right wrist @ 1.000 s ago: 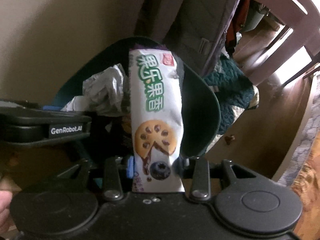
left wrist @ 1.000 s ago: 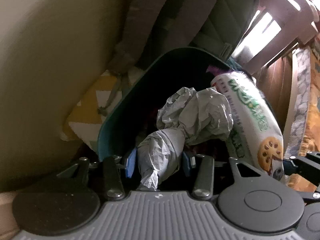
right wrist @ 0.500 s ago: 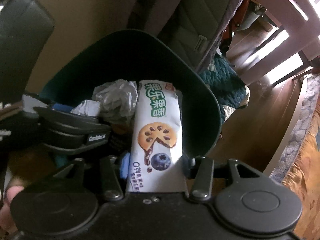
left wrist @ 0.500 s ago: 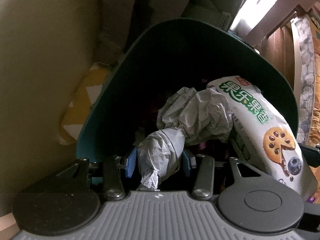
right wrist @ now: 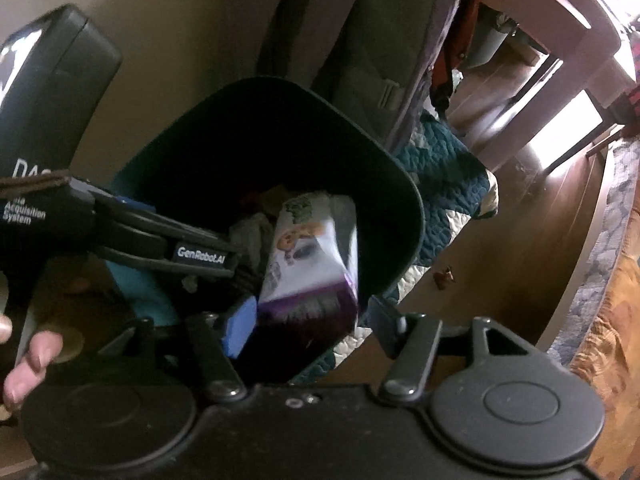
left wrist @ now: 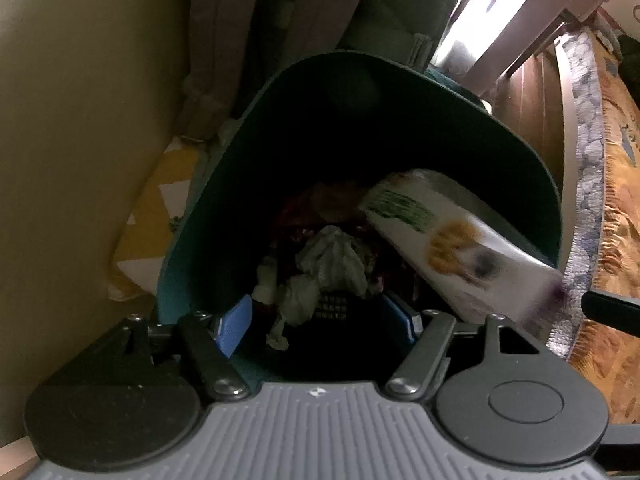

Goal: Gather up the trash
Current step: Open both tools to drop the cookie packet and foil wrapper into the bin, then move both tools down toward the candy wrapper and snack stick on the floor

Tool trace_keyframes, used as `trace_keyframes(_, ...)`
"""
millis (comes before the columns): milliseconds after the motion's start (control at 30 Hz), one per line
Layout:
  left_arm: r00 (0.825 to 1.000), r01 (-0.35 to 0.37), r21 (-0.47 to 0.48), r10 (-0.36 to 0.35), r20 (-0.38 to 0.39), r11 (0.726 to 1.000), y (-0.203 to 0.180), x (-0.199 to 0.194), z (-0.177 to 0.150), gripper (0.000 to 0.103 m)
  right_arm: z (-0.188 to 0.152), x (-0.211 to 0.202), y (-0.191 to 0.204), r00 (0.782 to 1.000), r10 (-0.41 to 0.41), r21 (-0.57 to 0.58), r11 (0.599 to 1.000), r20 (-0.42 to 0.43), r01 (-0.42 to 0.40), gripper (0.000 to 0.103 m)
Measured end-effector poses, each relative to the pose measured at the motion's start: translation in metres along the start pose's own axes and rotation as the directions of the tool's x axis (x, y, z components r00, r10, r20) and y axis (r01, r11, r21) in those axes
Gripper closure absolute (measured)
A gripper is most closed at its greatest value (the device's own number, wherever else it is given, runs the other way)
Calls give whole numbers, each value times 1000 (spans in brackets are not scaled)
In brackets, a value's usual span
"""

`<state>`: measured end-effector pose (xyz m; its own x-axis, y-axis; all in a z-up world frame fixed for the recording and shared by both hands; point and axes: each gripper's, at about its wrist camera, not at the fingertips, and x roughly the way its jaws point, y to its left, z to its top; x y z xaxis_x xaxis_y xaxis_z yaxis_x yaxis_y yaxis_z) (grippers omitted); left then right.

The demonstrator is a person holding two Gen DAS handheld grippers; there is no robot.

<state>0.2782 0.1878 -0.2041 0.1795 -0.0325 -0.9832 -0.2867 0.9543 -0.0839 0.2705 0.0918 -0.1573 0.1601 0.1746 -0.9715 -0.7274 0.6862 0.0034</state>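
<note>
A dark green trash bin (left wrist: 240, 184) stands by the wall; it also shows in the right wrist view (right wrist: 400, 184). My left gripper (left wrist: 320, 320) is open over the bin mouth. The crumpled grey paper (left wrist: 332, 260) lies loose inside the bin among other trash. My right gripper (right wrist: 312, 316) is open at the bin's rim. The white cookie wrapper (right wrist: 312, 248) is blurred and sliding into the bin, free of the jaws; in the left wrist view it (left wrist: 452, 248) leans on the bin's right side.
A grey backpack (right wrist: 360, 40) leans on the wall behind the bin. A yellow patterned cushion (left wrist: 156, 216) lies to its left, a teal quilt (right wrist: 444, 168) to its right. Wooden floor (right wrist: 520, 232) and a patterned rug (left wrist: 600, 184) lie to the right.
Both grippers opened over the bin. The crumpled paper dropped from the left gripper into the bin. The cookie wrapper left the right gripper and is falling in.
</note>
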Motion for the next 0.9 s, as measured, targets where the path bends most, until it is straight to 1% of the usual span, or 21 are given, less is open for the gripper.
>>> trace_keyframes(100, 1000, 19, 7, -19, 13, 1000, 4, -12, -7, 32, -8, -15, -2, 1000, 19, 5, 1000, 25, -19, 40)
trace_keyframes(200, 999, 37, 24, -37, 26, 999, 5, -25, -17, 32, -16, -30, -4, 999, 26, 16, 1000, 46, -27, 37)
trace_keyframes(300, 997, 55, 39, -57, 56, 998, 5, -42, -28, 31, -24, -47, -9, 995, 48, 39, 998, 82, -52, 35)
trace_keyframes(367, 995, 55, 55, -59, 86, 997, 2, -55, -36, 28, -31, -61, -14, 992, 62, 50, 996, 110, -67, 35)
trace_keyframes(533, 985, 70, 86, -82, 153, 994, -7, -85, -56, 26, -52, -90, -30, 982, 82, 70, 993, 171, -96, 29)
trace_keyframes(633, 977, 74, 98, -91, 194, 993, -14, -102, -66, 26, -65, -103, -45, 974, 106, 97, 987, 198, -127, 26)
trace_keyframes(700, 970, 79, 103, -101, 223, 992, -21, -112, -72, 26, -74, -109, -55, 969, 118, 92, 986, 216, -141, 24)
trace_keyframes(800, 961, 64, 109, -90, 260, 992, -34, -123, -79, 26, -84, -117, -74, 961, 126, 74, 986, 247, -148, 23)
trace_keyframes(900, 955, 29, 104, -58, 291, 994, -53, -128, -82, 26, -91, -123, -97, 951, 140, 67, 984, 277, -165, 19)
